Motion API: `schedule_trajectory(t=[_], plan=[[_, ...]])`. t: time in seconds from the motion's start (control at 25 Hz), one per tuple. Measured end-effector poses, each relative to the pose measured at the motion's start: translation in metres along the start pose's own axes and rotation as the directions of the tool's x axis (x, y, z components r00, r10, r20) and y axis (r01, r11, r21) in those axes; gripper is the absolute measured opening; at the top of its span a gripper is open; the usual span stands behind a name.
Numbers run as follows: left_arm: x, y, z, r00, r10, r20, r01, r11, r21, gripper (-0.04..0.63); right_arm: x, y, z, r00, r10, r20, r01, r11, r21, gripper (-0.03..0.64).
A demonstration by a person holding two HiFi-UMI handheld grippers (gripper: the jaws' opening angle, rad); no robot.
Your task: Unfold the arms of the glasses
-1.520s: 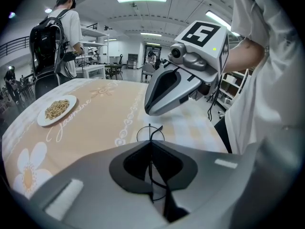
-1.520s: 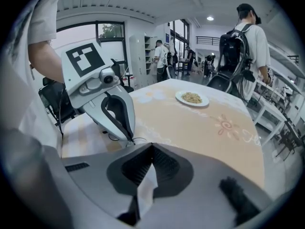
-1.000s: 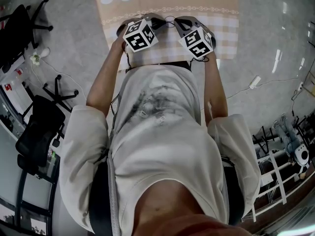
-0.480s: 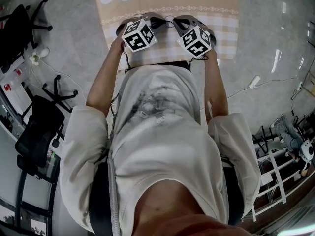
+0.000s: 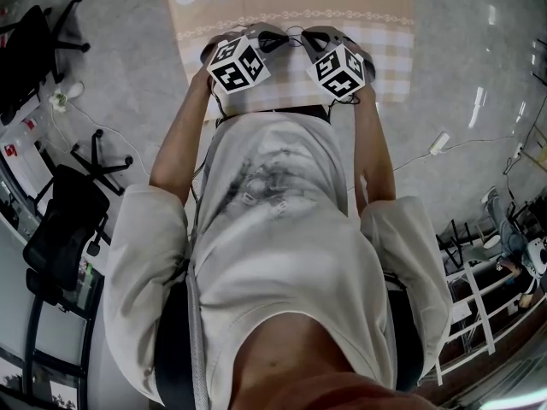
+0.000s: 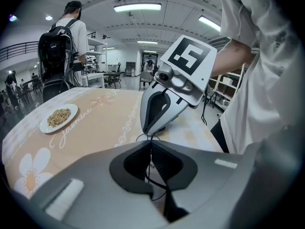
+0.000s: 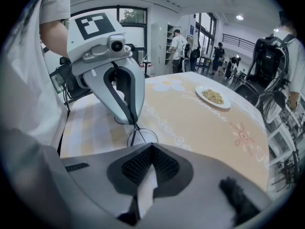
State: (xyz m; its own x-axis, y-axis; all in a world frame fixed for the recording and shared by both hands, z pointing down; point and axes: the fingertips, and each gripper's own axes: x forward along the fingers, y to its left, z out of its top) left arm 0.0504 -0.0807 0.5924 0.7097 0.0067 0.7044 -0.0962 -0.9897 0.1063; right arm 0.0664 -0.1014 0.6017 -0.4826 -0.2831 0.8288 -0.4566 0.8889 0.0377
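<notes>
Head view — left hand-held gripper point(image 6: 151, 144), right hand-held gripper point(image 7: 151, 147) pinch glasses point(image 7: 143, 136), table point(image 5: 393, 58) edge near.

You worked at a table point(image 5: 385, 7) under a peach flower-print cloth, checked at your edge. The floor point(image 5: 128, 32) was grey and glossy. 2 black office chairs point(image 5: 64, 229) stood on your left, white shelving point(image 5: 479, 306) on your right. Ceiling strip lights point(image 6: 137, 7) were on. Dark-framed windows point(image 7: 128, 20) showed daylight. 1 white power strip point(image 5: 441, 142) lay on the floor.
</notes>
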Motion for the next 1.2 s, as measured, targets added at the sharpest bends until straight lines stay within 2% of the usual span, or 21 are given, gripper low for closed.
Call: schedule_trajectory(t=[1.2], plan=[[-0.021, -0.017, 0.007, 0.997, 0.023, 0.069, -0.026, 0.999, 0.039, 0.018, 0.003, 0.0, -0.003, 0.996, -0.069, -0.065, 0.067, 0.997, -0.029, 0.015]])
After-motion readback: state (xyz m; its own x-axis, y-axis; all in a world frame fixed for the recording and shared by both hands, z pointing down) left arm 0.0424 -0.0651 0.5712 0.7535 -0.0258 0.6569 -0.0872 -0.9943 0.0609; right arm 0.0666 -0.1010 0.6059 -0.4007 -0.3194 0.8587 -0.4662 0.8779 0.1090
